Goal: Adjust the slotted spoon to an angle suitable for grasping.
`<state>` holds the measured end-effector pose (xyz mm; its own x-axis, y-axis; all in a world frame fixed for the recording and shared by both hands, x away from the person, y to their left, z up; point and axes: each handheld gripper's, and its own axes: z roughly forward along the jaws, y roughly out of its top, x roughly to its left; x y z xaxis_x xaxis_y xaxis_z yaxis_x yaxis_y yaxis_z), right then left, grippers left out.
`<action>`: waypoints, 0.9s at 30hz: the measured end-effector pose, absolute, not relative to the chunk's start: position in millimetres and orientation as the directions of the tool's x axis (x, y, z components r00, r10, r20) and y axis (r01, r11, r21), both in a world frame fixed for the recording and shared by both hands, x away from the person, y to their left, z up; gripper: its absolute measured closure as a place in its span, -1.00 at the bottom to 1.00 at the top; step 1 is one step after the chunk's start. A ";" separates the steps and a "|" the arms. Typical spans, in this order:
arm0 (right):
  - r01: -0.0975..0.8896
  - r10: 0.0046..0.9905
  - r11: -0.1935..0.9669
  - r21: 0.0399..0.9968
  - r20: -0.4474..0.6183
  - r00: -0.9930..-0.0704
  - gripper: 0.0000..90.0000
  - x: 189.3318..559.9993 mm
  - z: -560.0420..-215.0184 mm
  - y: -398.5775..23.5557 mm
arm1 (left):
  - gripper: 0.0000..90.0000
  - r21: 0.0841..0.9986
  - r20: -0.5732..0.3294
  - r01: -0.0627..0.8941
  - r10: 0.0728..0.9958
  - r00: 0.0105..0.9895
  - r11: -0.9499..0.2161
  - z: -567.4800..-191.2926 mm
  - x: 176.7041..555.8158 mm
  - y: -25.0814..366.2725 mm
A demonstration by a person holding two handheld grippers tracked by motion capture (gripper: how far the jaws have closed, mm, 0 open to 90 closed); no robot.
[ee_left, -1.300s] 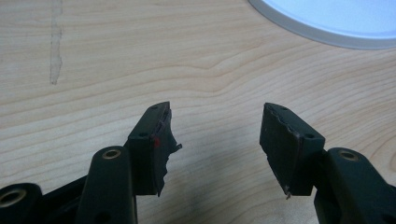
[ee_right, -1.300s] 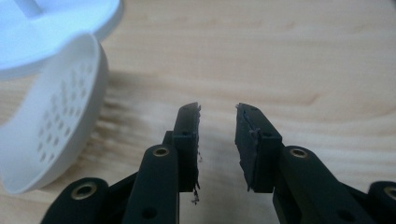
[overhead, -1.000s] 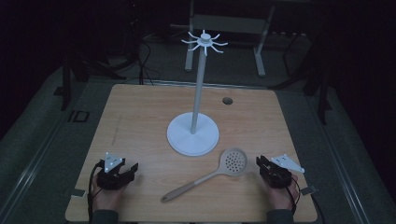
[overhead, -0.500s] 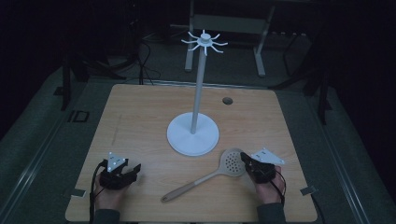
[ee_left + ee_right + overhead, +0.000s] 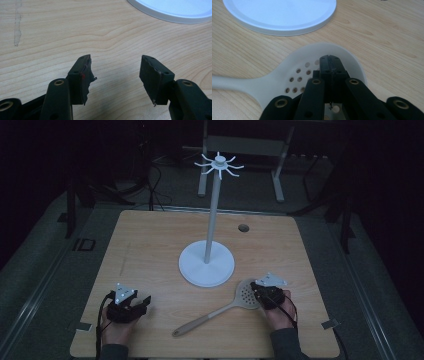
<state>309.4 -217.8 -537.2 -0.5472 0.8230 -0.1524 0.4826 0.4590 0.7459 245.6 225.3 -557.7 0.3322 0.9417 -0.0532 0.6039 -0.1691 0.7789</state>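
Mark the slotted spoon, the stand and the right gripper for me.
slotted spoon (image 5: 210, 316): high view, mid-handle.
stand (image 5: 207, 268): high view, round white base.
right gripper (image 5: 329, 65): right gripper view, where its jaws meet.

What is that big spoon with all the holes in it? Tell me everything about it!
It is a slotted spoon, pale cream and smooth like plastic. It has a round, shallow bowl dotted with small holes and a long handle. It lies flat on the wooden table, its bowl close to the white stand's round base but apart from it, its handle slanting toward the person's edge. The right gripper, jaws pressed together, sits over the bowl; whether it pinches anything cannot be told.
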 end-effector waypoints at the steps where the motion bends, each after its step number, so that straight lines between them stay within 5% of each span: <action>1: 0.483 0.824 0.458 0.746 -0.153 -0.545 1.00 309.0 -536.9 -218.1 | -0.04 0.779 -0.054 0.604 0.942 0.332 -0.169 -557.8 245.6 225.5; 27: 0.509 0.822 0.466 0.723 -0.142 -0.551 0.91 280.3 -531.6 -228.5 | -0.04 0.770 -0.051 0.614 0.941 0.333 -0.176 -559.5 246.6 224.6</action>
